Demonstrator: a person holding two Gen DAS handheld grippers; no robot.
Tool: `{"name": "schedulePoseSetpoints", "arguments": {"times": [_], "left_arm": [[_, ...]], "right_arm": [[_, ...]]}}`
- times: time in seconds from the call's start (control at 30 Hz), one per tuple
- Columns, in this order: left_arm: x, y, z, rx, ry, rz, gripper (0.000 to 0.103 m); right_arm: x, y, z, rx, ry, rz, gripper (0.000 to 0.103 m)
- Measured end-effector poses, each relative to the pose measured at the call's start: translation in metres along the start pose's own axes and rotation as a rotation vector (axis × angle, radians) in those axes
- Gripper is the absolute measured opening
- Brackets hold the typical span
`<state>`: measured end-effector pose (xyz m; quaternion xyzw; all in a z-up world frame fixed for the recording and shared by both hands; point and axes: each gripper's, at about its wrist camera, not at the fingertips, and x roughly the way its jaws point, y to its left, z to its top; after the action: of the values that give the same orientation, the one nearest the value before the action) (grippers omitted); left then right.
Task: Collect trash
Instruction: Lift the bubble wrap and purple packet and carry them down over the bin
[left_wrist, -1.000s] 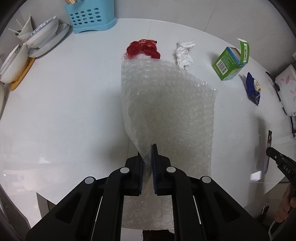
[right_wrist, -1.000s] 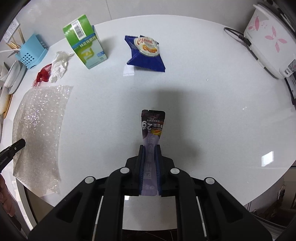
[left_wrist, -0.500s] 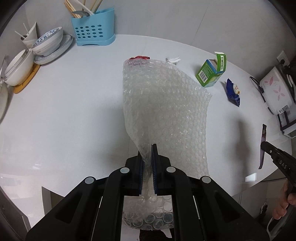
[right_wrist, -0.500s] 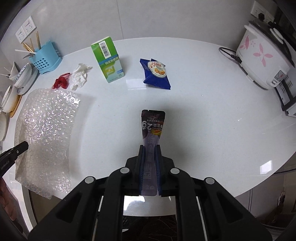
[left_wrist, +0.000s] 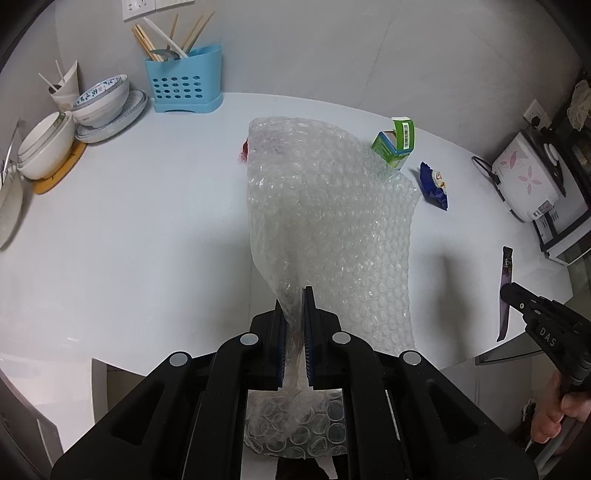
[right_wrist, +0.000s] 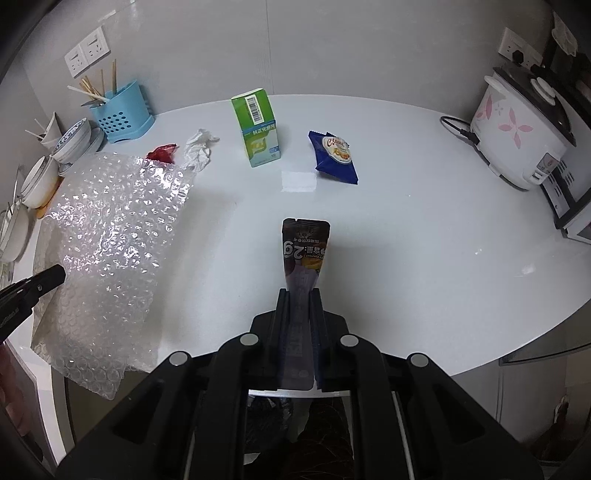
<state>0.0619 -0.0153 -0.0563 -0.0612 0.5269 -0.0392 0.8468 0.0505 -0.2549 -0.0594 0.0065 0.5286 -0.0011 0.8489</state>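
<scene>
My left gripper (left_wrist: 293, 295) is shut on a clear bubble wrap sheet (left_wrist: 328, 221), held lifted above the white round table (left_wrist: 129, 229); the sheet also shows in the right wrist view (right_wrist: 110, 236). My right gripper (right_wrist: 300, 295) is shut on a dark purple snack wrapper (right_wrist: 304, 247), held above the table's front edge; it also shows in the left wrist view (left_wrist: 504, 291). On the table lie a green carton (right_wrist: 256, 127), a blue snack bag (right_wrist: 334, 155), a white crumpled tissue (right_wrist: 199, 149) and a red net (right_wrist: 162, 152).
A blue utensil holder (left_wrist: 183, 86) with chopsticks and stacked bowls and plates (left_wrist: 99, 107) stand at the back left. A white rice cooker (right_wrist: 521, 133) with a cable stands at the right. The table's front edge (right_wrist: 517, 350) is just below both grippers.
Both grippers have risen and pulled back from the table with their trash. The bubble wrap has lifted off the surface and now hangs from my left gripper.
</scene>
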Motion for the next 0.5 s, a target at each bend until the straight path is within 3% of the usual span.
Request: {"name": "schedulePoseSetpoints", "arguments": {"times": [0.5], "left_arm": [[-0.046,0.01,-0.044,-0.002,-0.03,0.012,0.007]], "right_arm": [[-0.028,0.041,-0.034,-0.074,-0.042,0.077,0.01]]}}
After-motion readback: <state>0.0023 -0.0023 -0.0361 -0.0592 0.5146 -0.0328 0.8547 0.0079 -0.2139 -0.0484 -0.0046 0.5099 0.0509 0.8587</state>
